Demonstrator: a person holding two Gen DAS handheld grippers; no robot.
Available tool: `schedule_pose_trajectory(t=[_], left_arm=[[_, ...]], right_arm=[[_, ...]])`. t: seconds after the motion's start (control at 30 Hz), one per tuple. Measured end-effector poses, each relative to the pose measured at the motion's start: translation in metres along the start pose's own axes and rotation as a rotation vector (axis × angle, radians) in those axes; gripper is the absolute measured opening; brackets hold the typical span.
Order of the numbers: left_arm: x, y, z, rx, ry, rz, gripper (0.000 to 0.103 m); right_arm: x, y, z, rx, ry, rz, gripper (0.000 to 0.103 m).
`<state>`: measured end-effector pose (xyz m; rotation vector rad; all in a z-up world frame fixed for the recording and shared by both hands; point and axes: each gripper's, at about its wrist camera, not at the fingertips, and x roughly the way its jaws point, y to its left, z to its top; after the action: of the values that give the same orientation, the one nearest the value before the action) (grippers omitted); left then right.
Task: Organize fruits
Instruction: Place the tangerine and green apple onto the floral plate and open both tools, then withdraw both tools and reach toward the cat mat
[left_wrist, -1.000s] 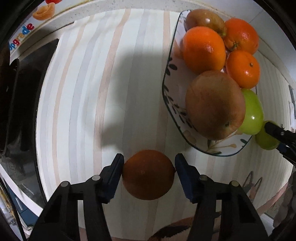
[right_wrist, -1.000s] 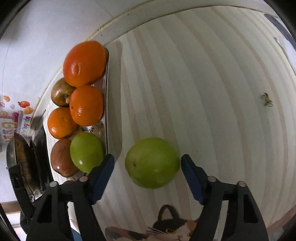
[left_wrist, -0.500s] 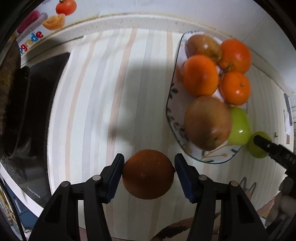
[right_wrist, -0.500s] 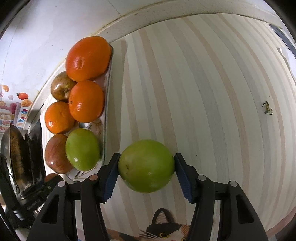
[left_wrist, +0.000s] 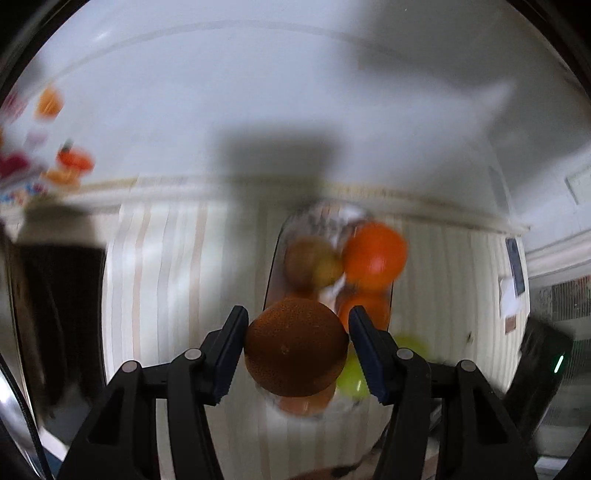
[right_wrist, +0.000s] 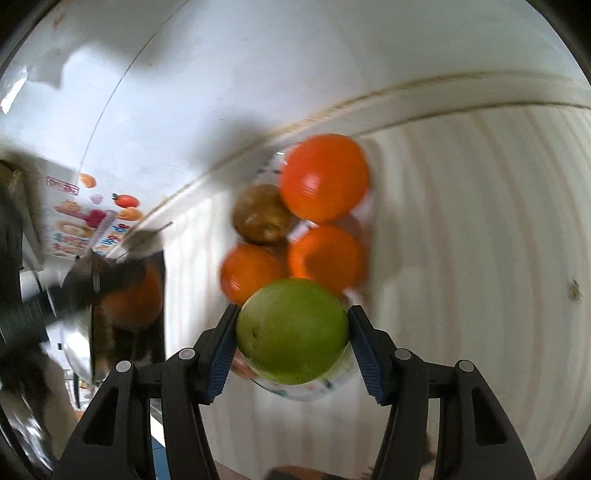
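Note:
My left gripper (left_wrist: 297, 350) is shut on a dark orange (left_wrist: 295, 347) and holds it in the air above the near end of the patterned fruit plate (left_wrist: 317, 218). My right gripper (right_wrist: 291, 332) is shut on a green apple (right_wrist: 291, 330), also lifted over the plate's (right_wrist: 295, 393) near end. On the plate lie oranges (right_wrist: 323, 177), a brown apple (right_wrist: 260, 214) and a green fruit (left_wrist: 351, 373). Both views are motion-blurred.
The striped tablecloth (right_wrist: 461, 221) runs to a white wall (left_wrist: 258, 92) with fruit stickers (right_wrist: 92, 218). A dark stove area and metal pan (right_wrist: 81, 325) lie to the left. A small scrap (right_wrist: 574, 290) lies on the cloth at right.
Both grippers have lifted their fruit off the cloth and tilted up, moving over the plate. The right gripper closed on the green apple a second ago.

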<state>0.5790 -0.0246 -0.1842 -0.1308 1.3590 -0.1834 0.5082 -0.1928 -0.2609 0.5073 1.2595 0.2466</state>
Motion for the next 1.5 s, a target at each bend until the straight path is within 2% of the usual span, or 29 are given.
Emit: schedule_pose_trajectory(t=[0.1,0.23,0.43,0.63,0.73,0.77,0.8,0.87,0.93,1.0,1.2,1.3,1.5], left_arm=[[0.015,-0.005,0.033,0.009,0.023,-0.013,0.054],[0.045,-0.011,0.052,0.026,0.065,-0.024,0.054],[0.084,-0.019,0.065,0.015,0.126,-0.049,0.055],[0.103,-0.031,0.079,0.051,0.133,-0.022,0.054],[0.104,-0.033,0.079,0.033,0.133,-0.033,0.054],[0.104,-0.034,0.079,0.041,0.139,-0.033,0.056],[0.101,-0.035,0.078,0.054,0.132,-0.031,0.066],[0.095,-0.032,0.077,0.059,0.115,0.006,0.075],[0.086,-0.023,0.074,0.04,0.096,-0.005,0.076],[0.078,-0.016,0.069,0.033,0.081,0.008,0.083],[0.041,0.0,0.034,0.059,-0.005,0.091,0.083],[0.019,0.006,0.007,0.062,-0.051,0.113,0.083],[-0.02,0.007,-0.044,0.061,-0.12,0.136,0.083]], right_arm=[[0.014,0.009,0.013,0.002,0.016,0.012,0.061],[0.023,0.012,0.018,-0.002,0.028,0.001,0.061],[0.032,0.002,0.021,0.022,0.038,-0.022,0.061],[0.033,0.001,0.023,0.028,0.033,-0.031,0.061],[0.032,0.002,0.024,0.037,0.046,-0.033,0.063],[0.031,0.002,0.025,0.039,0.049,-0.026,0.066],[0.028,0.002,0.025,0.041,0.048,-0.028,0.076],[0.021,0.003,0.026,0.047,0.041,-0.047,0.084],[0.01,0.001,0.027,0.053,0.028,-0.025,0.09],[-0.004,-0.002,0.029,0.052,0.005,-0.048,0.093],[-0.04,0.001,0.03,-0.033,-0.054,-0.272,0.098],[-0.052,0.005,0.024,-0.07,-0.07,-0.347,0.098],[-0.074,0.012,-0.001,-0.091,-0.096,-0.364,0.098]])
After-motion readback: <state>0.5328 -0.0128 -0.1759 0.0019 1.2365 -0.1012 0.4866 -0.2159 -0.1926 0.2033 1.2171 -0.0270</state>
